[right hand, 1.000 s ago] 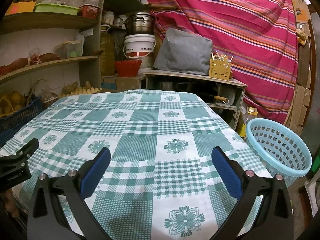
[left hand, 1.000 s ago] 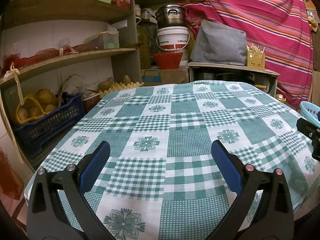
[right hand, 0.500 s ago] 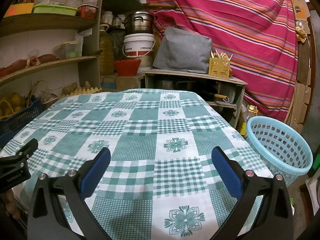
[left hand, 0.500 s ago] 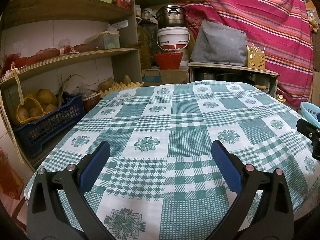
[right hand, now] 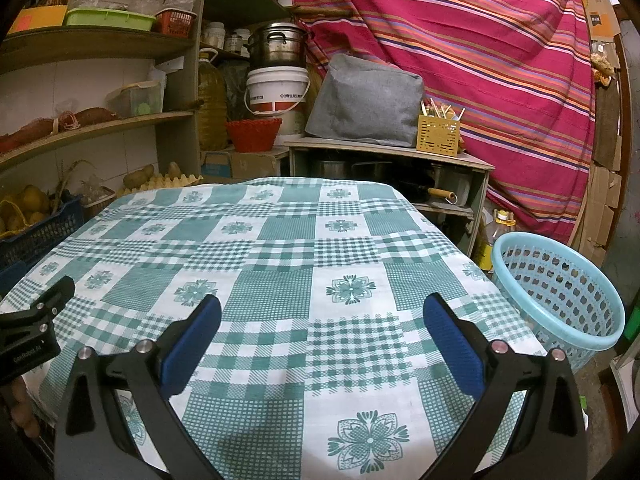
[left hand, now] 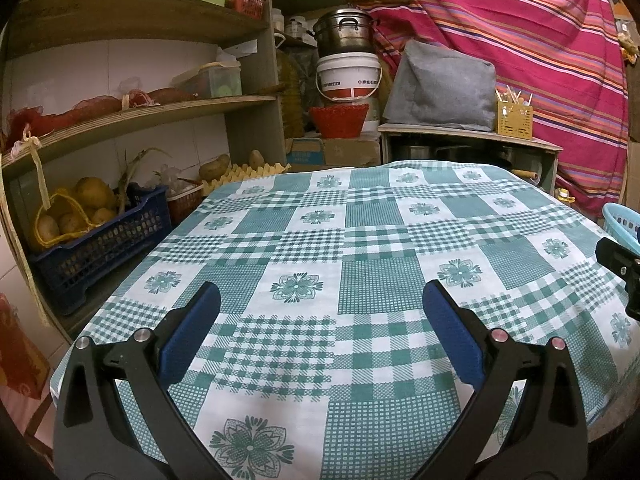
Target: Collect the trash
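Observation:
A table under a green-and-white checked cloth (left hand: pixel 360 248) fills both views; it also shows in the right wrist view (right hand: pixel 280 264). No trash shows on the cloth. A light blue plastic basket (right hand: pixel 560 292) stands on the floor at the table's right side; its rim shows in the left wrist view (left hand: pixel 622 220). My left gripper (left hand: pixel 320 300) is open and empty over the near edge of the table. My right gripper (right hand: pixel 322 312) is open and empty over the near edge too, to the right of the left one.
Wooden shelves (left hand: pixel 140 116) with a blue crate of potatoes (left hand: pixel 96 240) stand left of the table. Behind it are a white bucket (right hand: pixel 278 90), a red basket (right hand: pixel 254 134), a low cabinet (right hand: pixel 392 168) with a grey bag and a yellow holder, and a striped cloth (right hand: pixel 460 32).
The right gripper has shifted slightly, so the blue basket sits a little lower and more in view. The left gripper has barely moved. Both stay open.

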A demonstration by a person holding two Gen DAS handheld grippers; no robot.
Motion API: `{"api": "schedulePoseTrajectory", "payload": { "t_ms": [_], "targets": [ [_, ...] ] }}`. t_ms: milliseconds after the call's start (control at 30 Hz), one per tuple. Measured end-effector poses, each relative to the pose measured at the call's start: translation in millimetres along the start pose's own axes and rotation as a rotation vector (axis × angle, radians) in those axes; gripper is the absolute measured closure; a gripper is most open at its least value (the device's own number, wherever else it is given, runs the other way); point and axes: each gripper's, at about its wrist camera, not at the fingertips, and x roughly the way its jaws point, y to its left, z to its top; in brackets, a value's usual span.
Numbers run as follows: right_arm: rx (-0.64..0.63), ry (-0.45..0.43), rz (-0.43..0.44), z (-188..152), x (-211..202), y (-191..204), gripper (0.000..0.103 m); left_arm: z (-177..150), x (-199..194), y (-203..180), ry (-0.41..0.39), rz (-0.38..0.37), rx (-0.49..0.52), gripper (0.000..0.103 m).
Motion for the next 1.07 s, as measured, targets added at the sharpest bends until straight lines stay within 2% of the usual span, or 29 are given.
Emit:
{"api": "schedulePoseTrajectory", "payload": {
  "t_ms": [1067],
  "targets": [
    [0.003, 0.003, 0.002, 0.7, 0.3, -1.2, 0.004, 0.7, -0.6, -1.1, 0.007, -0.017, -0.008, 0.005]
  ]
}}
